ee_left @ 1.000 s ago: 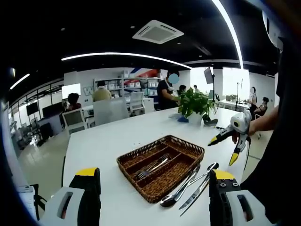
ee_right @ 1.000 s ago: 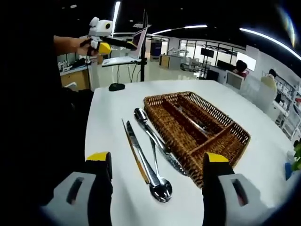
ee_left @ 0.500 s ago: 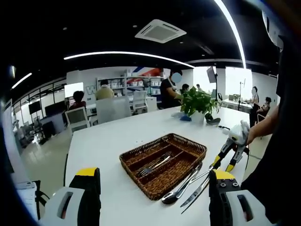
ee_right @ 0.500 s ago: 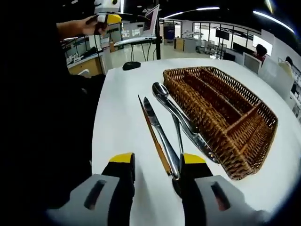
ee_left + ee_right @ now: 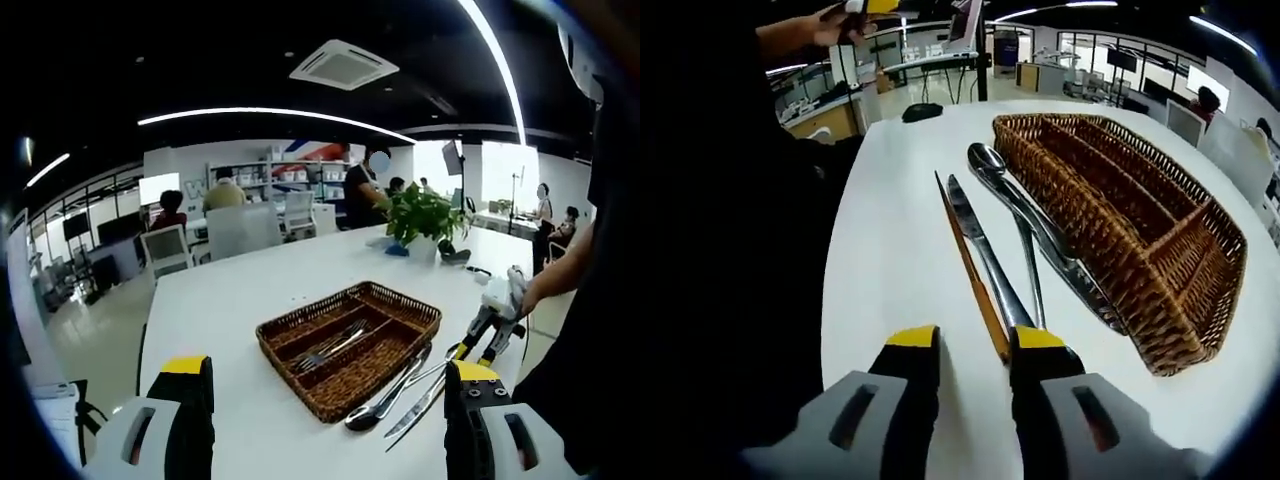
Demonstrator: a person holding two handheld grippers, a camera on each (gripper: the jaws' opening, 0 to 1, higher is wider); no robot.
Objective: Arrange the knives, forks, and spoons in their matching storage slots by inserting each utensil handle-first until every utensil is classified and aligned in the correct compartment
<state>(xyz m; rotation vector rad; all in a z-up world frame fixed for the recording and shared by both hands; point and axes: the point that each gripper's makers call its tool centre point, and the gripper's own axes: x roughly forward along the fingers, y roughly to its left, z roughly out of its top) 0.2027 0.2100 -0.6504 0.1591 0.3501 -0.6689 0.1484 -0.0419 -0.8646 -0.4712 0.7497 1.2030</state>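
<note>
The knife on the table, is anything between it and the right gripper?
Nothing visible is in the way. The right gripper is right at the near end of the knife, which lies bare on the white table beside the spoons and wicker tray.

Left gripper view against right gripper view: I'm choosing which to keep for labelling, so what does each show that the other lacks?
Left gripper view adds forks in the middle slot of the wicker basket, a potted plant and the right tool beside the loose cutlery. Right gripper view adds a mouse on the table and the right tool's jaws straddling the near end of the knife. Both share the wicker basket, spoon, knife and white table.
</note>
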